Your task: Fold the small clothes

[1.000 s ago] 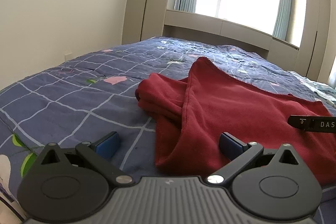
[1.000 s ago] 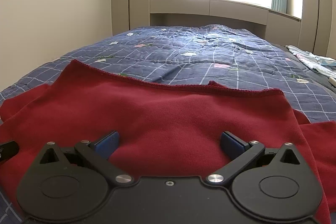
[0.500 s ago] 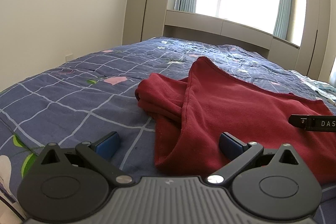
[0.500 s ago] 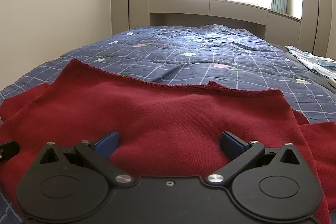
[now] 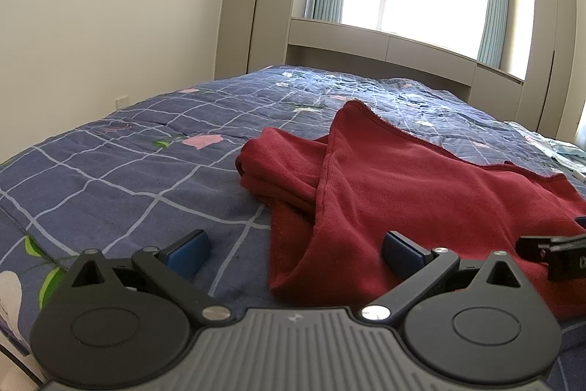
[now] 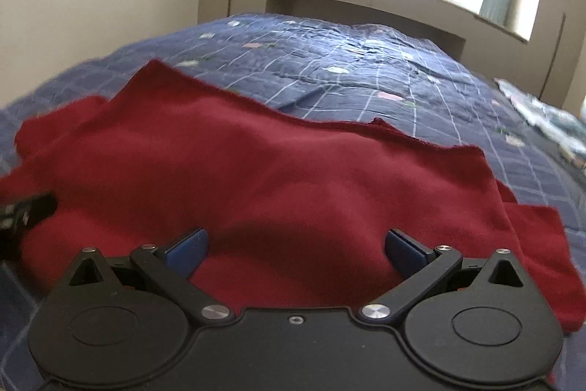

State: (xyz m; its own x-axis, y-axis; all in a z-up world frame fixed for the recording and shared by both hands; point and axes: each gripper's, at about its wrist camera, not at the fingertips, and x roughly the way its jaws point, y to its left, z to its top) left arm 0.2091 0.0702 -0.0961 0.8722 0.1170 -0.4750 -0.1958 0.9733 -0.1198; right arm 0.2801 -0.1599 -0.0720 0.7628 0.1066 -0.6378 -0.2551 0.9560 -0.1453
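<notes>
L tool & R tool, both spread wide w/ nothing gripped, hovered over red garment on bed.

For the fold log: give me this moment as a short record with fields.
garment: red garment, partly folded, bunched at its left end
surface: blue checked quilt on a bed
left gripper: open, over the garment's near left edge
right gripper: open, over the garment's near middle
held: nothing
other: pale cloth at far right
</notes>
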